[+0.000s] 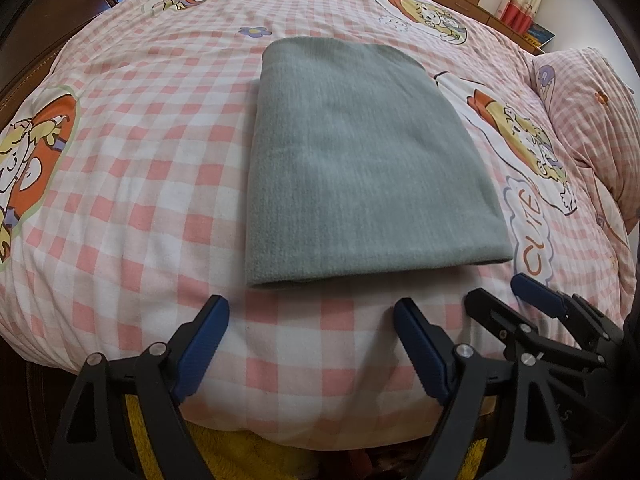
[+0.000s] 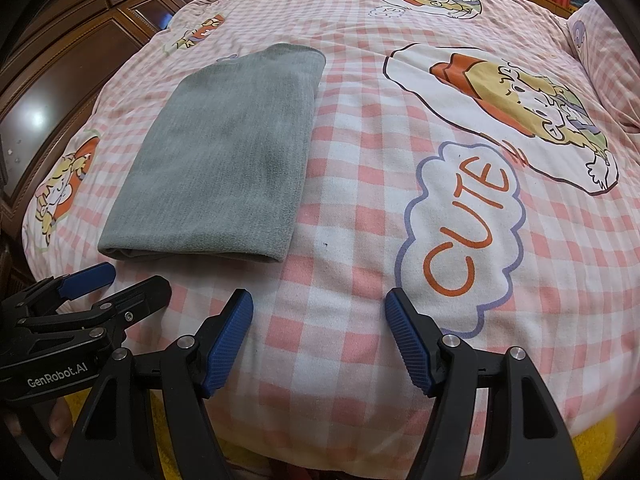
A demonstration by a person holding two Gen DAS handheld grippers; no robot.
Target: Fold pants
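Grey-green pants [image 1: 360, 160] lie folded into a neat rectangle on the pink checked bed cover [image 1: 140, 160], flat and untouched. My left gripper [image 1: 310, 306] hovers open just short of the fold's near edge, nothing between its blue pads. To its right, my right gripper [image 1: 508, 294] also stands open beside the pants' near right corner. In the right wrist view the folded pants [image 2: 224, 160] sit ahead to the left. There my right gripper [image 2: 319, 299] is open over bare cover [image 2: 360, 200], with my left gripper [image 2: 138, 276] at lower left, near the pants' front edge.
The bed cover carries cartoon prints and a "CUTE" bubble [image 2: 460, 240]. A matching pillow [image 1: 592, 120] lies at the right. Dark wooden cabinets [image 2: 60, 60] run along the left side. Yellow fabric [image 1: 224, 456] shows below the bed's near edge. A hand [image 2: 60, 420] holds the left gripper.
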